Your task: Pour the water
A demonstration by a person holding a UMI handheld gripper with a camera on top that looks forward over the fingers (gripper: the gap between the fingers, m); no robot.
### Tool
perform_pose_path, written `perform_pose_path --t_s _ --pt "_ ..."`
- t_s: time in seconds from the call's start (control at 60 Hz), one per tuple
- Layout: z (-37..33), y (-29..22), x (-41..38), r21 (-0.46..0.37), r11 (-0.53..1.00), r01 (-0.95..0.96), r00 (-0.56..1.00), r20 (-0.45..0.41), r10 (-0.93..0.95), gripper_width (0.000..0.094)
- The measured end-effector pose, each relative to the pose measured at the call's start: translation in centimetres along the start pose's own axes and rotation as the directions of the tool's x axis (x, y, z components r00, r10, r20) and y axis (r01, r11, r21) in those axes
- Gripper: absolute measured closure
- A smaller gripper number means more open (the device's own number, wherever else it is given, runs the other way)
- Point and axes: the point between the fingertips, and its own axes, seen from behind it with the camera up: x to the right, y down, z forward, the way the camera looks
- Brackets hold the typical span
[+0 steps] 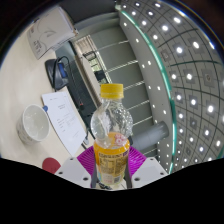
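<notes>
Gripper (110, 172) pinched a bottle (112, 130) at its label, yellow cap up, lifted off the desk, white cup (35, 122) beside papers (66, 118) below

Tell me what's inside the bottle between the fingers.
The clear bottle with its yellow cap on looks mostly empty in its upper part. Its purple-and-yellow label and the gripper hide the lower part, so any liquid level is unseen.

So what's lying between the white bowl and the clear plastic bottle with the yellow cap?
In the gripper view, a white sheet of paper lies between the white bowl and the yellow-capped clear plastic bottle.
</notes>
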Motion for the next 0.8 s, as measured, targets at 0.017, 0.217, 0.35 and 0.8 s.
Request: perform_pose_path --t_s 0.017,0.217,0.35,0.8 --pt "-0.1 0.1 0.1 -0.006 0.999 -0.053 0.999 0.008 0.054 0.0535" --pt "0.2 0.6 -3.9 -0.09 0.812 -0.577 0.79 0.189 0.583 0.053" --pt "0.8 2.2 -8.2 -0.183 0.637 -0.749 0.584 0.271 0.765 0.0525" --pt "1.2 5.7 -14.1 -0.243 0.469 -0.849 0.397 0.292 0.87 0.0453"
